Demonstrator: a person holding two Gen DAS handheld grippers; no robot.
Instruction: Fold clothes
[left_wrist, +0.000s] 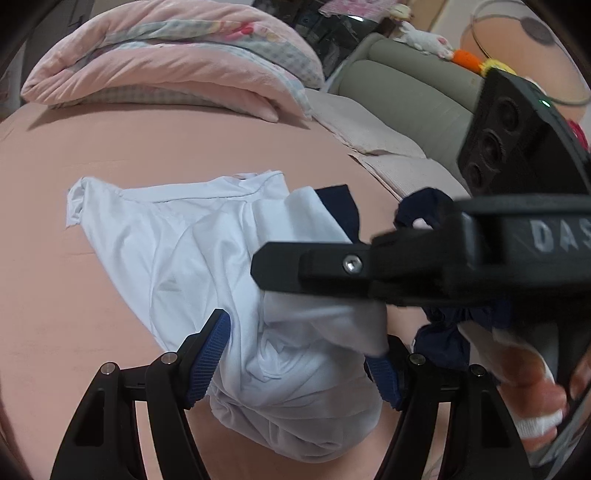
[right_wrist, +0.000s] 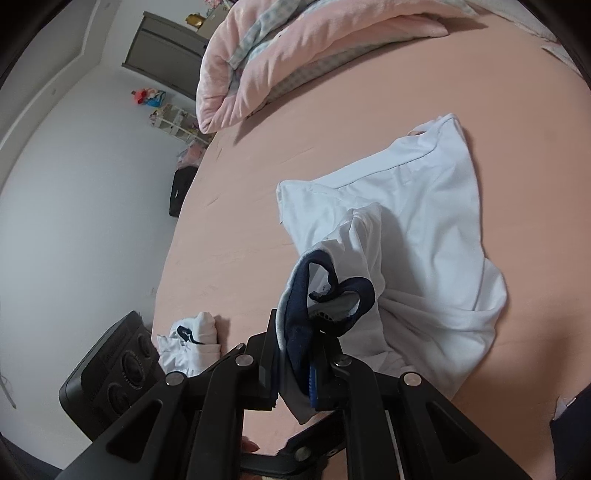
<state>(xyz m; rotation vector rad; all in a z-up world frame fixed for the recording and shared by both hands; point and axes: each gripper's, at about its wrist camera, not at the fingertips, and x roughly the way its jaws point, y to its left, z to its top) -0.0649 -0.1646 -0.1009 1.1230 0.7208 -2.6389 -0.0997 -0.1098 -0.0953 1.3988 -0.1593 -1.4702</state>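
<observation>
Pink sheeting covers the bed (left_wrist: 166, 147) on which the work takes place, and a white wall and grey cabinet (right_wrist: 162, 48) close the room behind it.

Left gripper (left_wrist: 295, 354): the jaws stand wide apart. A bunched lower part of the white shirt (left_wrist: 192, 240) lies between the blue pads (left_wrist: 210, 354). The left pad sits just beside the cloth; whether either pad presses on it cannot be told. The right pad is partly hidden under a fold.

Right gripper (right_wrist: 299, 365): the jaws are closed to a narrow gap on the navy-trimmed edge of the shirt. In the right wrist view, the pinched cloth rises out of the jaws as a twisted loop of navy and white fabric. From there the cloth runs down to the main body of the shirt on the bed. In the left wrist view, the same gripper crosses the frame from the right, above the shirt. A hand (left_wrist: 532, 373) grips its handle, with white tape on the fingers.

Shirt position: the body of the shirt lies spread on the sheet beyond both grippers, creased, with its stitched hem at the far end.

A second small bundle of white and navy cloth (right_wrist: 192, 343) lies near the edge of the bed, left of the right gripper and apart from the shirt.

Farther back, a folded pink quilt (left_wrist: 166, 62) rests on the bed, well apart from the shirt. A grey sofa (left_wrist: 399, 92) stands beyond the far right edge.
</observation>
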